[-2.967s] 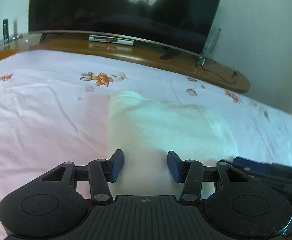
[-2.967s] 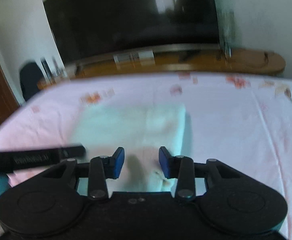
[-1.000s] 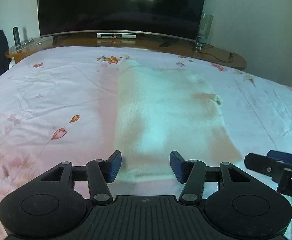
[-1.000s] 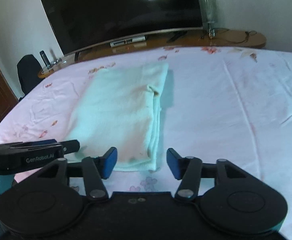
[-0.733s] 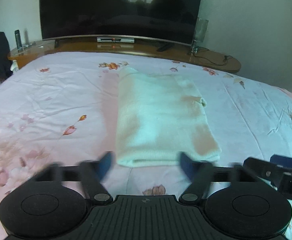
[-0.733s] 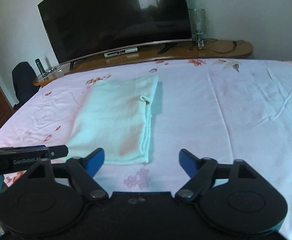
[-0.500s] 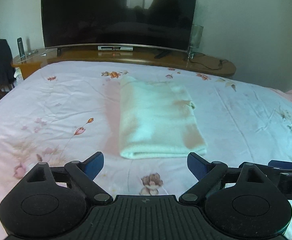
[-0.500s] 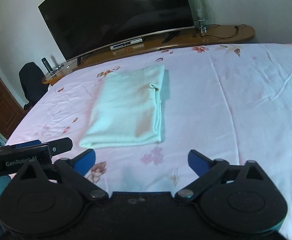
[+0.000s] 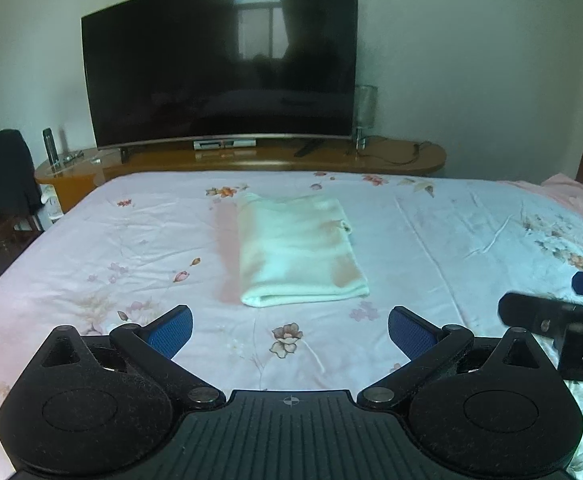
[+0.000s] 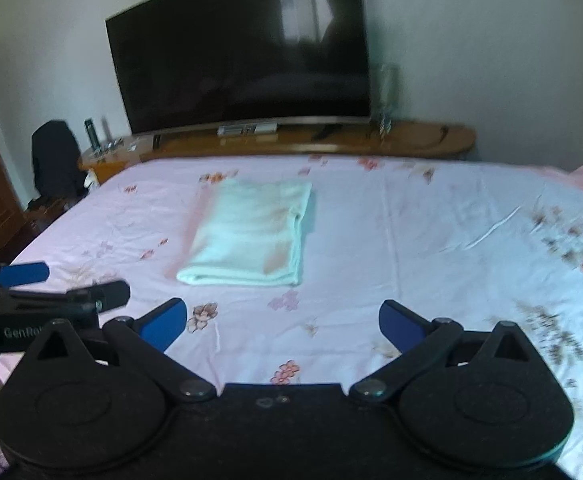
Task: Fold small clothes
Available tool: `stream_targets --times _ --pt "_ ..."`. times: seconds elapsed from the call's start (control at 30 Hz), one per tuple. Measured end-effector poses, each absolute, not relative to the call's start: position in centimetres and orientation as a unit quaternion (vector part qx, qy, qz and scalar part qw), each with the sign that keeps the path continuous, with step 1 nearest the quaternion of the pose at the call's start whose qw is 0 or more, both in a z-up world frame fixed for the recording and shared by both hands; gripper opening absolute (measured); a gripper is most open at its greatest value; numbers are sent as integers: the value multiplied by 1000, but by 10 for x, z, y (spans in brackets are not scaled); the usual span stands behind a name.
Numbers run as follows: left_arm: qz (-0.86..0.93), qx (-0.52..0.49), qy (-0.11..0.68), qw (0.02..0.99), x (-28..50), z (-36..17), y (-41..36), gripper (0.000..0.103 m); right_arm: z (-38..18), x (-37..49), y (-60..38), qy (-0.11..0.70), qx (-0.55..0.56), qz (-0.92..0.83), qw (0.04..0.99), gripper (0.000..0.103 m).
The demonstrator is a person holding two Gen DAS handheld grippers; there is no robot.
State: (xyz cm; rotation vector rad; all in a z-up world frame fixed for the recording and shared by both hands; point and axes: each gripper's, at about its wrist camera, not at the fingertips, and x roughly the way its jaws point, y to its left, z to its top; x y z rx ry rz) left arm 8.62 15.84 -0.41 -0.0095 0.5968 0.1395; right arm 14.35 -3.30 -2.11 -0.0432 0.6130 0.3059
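Note:
A pale cream garment (image 9: 297, 250) lies folded into a neat rectangle on the pink floral bedsheet (image 9: 111, 248); it also shows in the right wrist view (image 10: 251, 232). My left gripper (image 9: 289, 330) is wide open and empty, held back from the garment's near edge. My right gripper (image 10: 281, 320) is also wide open and empty, a similar distance back. The right gripper shows at the right edge of the left wrist view (image 9: 563, 316), and the left gripper at the left edge of the right wrist view (image 10: 47, 296).
A large dark TV (image 9: 219, 68) stands on a long wooden console (image 9: 251, 158) beyond the bed's far edge. A glass lamp (image 9: 365, 114) sits on the console's right. A chair with dark clothing (image 9: 5, 176) stands left of the bed.
Both grippers have pulled back and up from the folded garment and opened wide. The garment stays folded on the bed.

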Motion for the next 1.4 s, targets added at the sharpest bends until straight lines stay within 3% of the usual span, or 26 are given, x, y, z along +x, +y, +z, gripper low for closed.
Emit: stream_targets --times 0.23,1.4 --pt "76 -27 287 955 64 4 154 103 -8 121 -45 256 -28 116 959 102" --pt "104 -31 270 957 46 14 168 103 -17 115 -33 254 -35 100 961 103"
